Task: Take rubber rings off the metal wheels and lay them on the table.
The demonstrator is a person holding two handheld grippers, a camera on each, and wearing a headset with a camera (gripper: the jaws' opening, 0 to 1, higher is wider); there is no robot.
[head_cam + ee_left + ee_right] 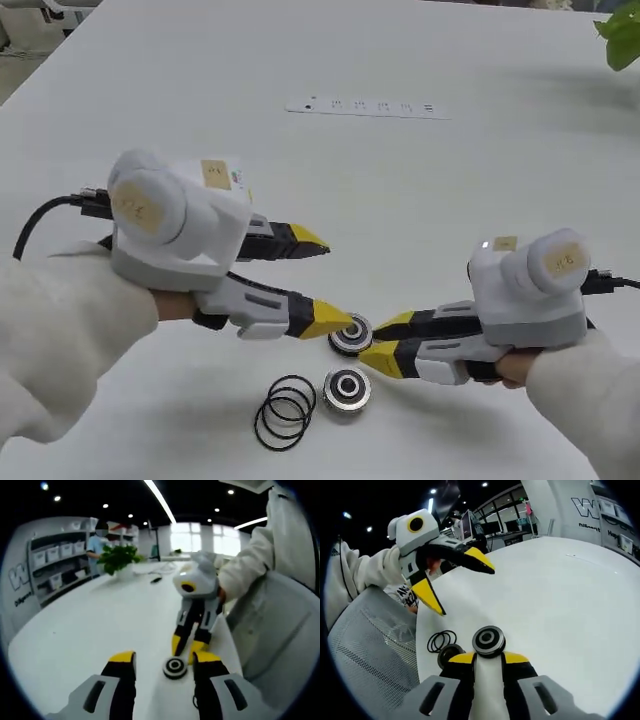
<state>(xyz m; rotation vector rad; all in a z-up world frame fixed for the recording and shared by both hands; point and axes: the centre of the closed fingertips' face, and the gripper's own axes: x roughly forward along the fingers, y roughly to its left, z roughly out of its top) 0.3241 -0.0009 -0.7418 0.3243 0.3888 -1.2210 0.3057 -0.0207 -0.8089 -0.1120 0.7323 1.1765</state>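
On the white tabletop (420, 180), near the middle: a small round metal wheel with a dark outer band (350, 335), set between the two tools; left tool (325, 282) spread wide, black jaws with yellow tips well apart, the nearer tip touching the wheel's left edge, the farther tip off to the far left and clear of it; in the left gripper view, same tool (164, 659) gaping, the wheel (175, 666) just beyond the gap and nearer the right-hand jaw; right tool (383, 341) reaching in from the right, jaws narrow, both yellow tips against the wheel's right edge; whether clamped on it or only touching, cannot tell; in the right gripper view, right tool (488, 657) with the wheel (488, 641) sitting right at its tips, face turned toward the lens, and the left tool (465, 590) hanging open beyond to the left; in the left gripper view, right tool (186, 651) pointing down at the wheel from the far side; just near of the first wheel, a second metal wheel with a silver rim (347, 388) lying flat, apart from both tools; touching its left side, a loose overlapping heap of thin black rubber rings (285, 410) flat on the tabletop, also seen in the right gripper view (441, 641); far across the tabletop, a long white strip with dark marks (365, 105); at the far right corner, green leaves of a plant (620, 35); white sleeves behind both tools.
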